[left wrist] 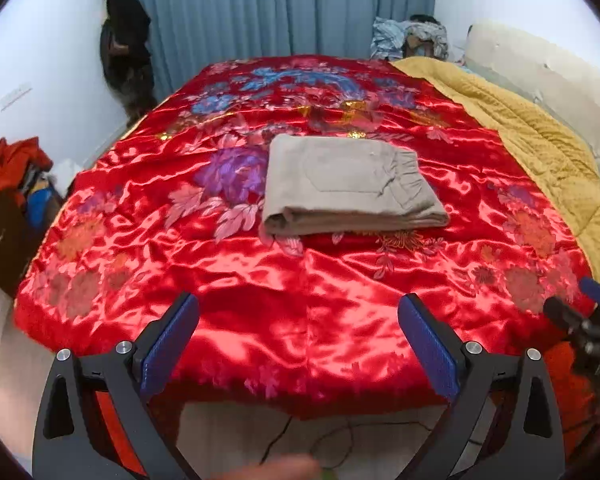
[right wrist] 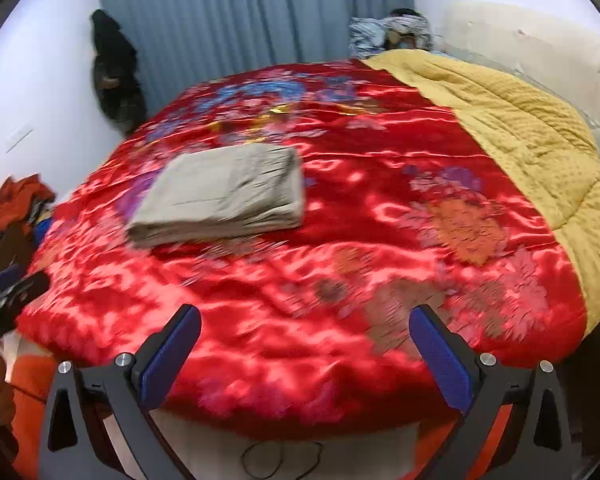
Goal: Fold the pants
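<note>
The pants (left wrist: 350,186) (right wrist: 222,194) lie folded into a thick beige rectangle, waistband gathered at its 2 o'clock corner, layered edge facing the foot of the bed. They rest near the middle of the red satin quilt (left wrist: 284,280) (right wrist: 340,264), floral and creased. A yellow blanket (left wrist: 528,136) (right wrist: 516,128) runs along the quilt's 3 o'clock side. Blue curtains (left wrist: 276,8) (right wrist: 256,12) hang at 12 o'clock. The left gripper (left wrist: 298,320) and right gripper (right wrist: 305,334) hang over the bed's foot, jaws released, well apart from the pants.
</note>
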A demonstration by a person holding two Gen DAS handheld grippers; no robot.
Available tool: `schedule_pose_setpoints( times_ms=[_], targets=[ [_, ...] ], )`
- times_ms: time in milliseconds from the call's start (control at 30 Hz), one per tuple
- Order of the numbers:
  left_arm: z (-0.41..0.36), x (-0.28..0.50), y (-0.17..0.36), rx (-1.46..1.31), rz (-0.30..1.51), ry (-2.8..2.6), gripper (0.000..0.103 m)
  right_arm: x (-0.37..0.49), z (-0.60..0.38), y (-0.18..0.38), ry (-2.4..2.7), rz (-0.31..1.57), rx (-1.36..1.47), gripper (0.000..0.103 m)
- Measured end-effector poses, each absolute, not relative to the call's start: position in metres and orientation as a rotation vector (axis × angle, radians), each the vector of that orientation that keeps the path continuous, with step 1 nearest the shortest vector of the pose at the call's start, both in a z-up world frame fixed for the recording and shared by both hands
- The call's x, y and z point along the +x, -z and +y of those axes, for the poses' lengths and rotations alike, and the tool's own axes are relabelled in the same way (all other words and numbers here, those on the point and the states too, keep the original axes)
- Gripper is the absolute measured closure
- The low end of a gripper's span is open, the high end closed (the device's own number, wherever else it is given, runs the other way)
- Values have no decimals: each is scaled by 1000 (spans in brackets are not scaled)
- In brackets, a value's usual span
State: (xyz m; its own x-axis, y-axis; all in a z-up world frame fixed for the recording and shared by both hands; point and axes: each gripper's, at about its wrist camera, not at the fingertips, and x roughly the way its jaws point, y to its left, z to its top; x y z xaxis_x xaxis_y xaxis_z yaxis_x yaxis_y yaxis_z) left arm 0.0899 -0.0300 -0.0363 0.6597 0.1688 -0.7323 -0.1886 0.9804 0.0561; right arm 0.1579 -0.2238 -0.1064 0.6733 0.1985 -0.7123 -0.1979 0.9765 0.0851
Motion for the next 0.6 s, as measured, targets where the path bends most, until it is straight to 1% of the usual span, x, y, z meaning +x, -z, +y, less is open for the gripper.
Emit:
schedule_pose_setpoints(
  times_ms=[33,133,300,600],
  targets=[
    [-32,85,36,-13,822,-212,1,150,-216,102,-231,786,-35,0],
    [-34,74,35,17,806,-246,1,134,-200,93,-256,751,-102,0],
    [-32,68,33,4,813,-257,0,125,-184,79,-281,730,-123,0],
    [-35,66,30,3,828,-226,1,120,-173,73,-268,751,-158,0]
  ],
)
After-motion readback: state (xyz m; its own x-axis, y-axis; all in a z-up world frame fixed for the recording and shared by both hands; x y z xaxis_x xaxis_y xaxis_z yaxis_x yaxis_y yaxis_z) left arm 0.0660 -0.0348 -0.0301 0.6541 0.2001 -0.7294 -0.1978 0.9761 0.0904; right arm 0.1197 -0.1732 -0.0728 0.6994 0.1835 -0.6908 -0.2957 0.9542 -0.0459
